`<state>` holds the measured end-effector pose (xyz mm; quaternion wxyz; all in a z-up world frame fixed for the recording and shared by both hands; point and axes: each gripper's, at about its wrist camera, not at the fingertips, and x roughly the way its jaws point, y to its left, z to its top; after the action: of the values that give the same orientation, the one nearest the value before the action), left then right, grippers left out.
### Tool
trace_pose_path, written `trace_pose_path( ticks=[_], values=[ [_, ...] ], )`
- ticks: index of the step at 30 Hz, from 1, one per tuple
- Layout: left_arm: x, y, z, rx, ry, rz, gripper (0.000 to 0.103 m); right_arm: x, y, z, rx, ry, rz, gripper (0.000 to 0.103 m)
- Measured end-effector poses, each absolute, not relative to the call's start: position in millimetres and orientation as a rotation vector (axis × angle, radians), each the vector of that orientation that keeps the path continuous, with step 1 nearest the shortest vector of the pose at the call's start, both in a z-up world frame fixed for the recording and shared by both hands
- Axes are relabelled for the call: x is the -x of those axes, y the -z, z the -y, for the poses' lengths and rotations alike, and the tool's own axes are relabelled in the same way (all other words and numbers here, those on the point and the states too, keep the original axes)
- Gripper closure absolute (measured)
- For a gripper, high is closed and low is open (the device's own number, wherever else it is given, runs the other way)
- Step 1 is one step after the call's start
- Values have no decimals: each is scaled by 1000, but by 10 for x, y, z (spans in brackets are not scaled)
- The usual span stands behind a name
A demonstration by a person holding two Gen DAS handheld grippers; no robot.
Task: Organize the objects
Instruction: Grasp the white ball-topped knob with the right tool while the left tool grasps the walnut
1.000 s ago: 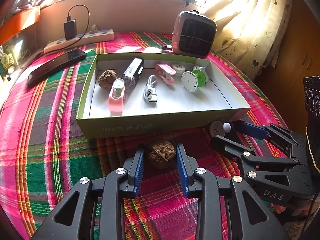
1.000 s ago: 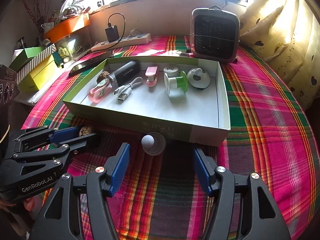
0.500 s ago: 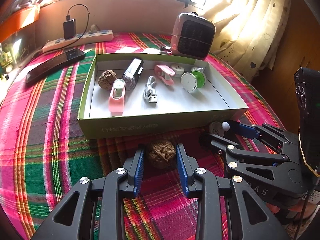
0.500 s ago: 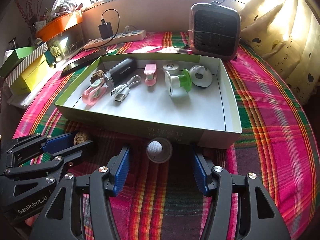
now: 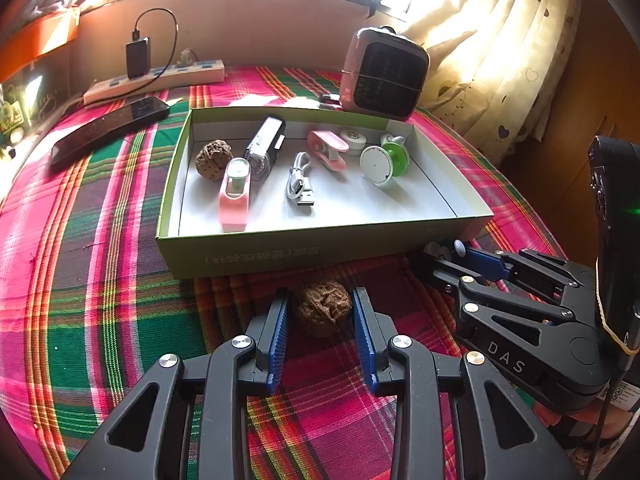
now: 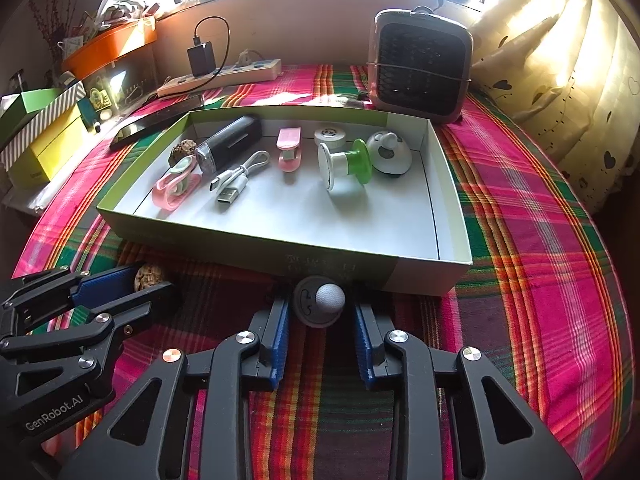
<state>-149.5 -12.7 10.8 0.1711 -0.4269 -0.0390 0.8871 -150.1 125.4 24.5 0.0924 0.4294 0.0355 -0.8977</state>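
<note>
Plaid cloth (image 6: 540,240) in pink, green and red covers the surface on which everything is set. Nearest in the left wrist view, the left gripper (image 5: 320,312) is seen with its blue pads close on either side of a walnut (image 5: 323,307) lying on the cloth; whether the pads touch it cannot be told. In the right wrist view, the right gripper (image 6: 320,316) is held with a narrow gap around a small round grey piece with a white knob (image 6: 320,306), just in front of the box wall; contact cannot be made out either. The underside of this piece is hidden.

Beyond both, a shallow open cardboard box (image 5: 280,252) is placed. Inside it are found a second walnut (image 5: 214,159), a pink clip-like item (image 5: 235,196), a dark cylindrical device (image 5: 266,148), a coiled USB cable (image 5: 300,184), another pink item (image 5: 328,148), a green and white spool (image 5: 384,162), a small white disc (image 6: 330,138) and a white domed object (image 6: 389,154).

Farther off, a phone (image 5: 108,130), a power strip (image 5: 156,80) and a small fan heater (image 6: 420,64) are seen.
</note>
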Motion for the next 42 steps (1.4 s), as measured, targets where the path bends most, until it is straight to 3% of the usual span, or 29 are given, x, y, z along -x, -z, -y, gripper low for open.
trace_pose_path(
  ticks=[42],
  values=[
    [1354, -252, 128, 1192, -2554, 75, 74, 1320, -384, -1371, -1187, 2655, -35, 77]
  ],
)
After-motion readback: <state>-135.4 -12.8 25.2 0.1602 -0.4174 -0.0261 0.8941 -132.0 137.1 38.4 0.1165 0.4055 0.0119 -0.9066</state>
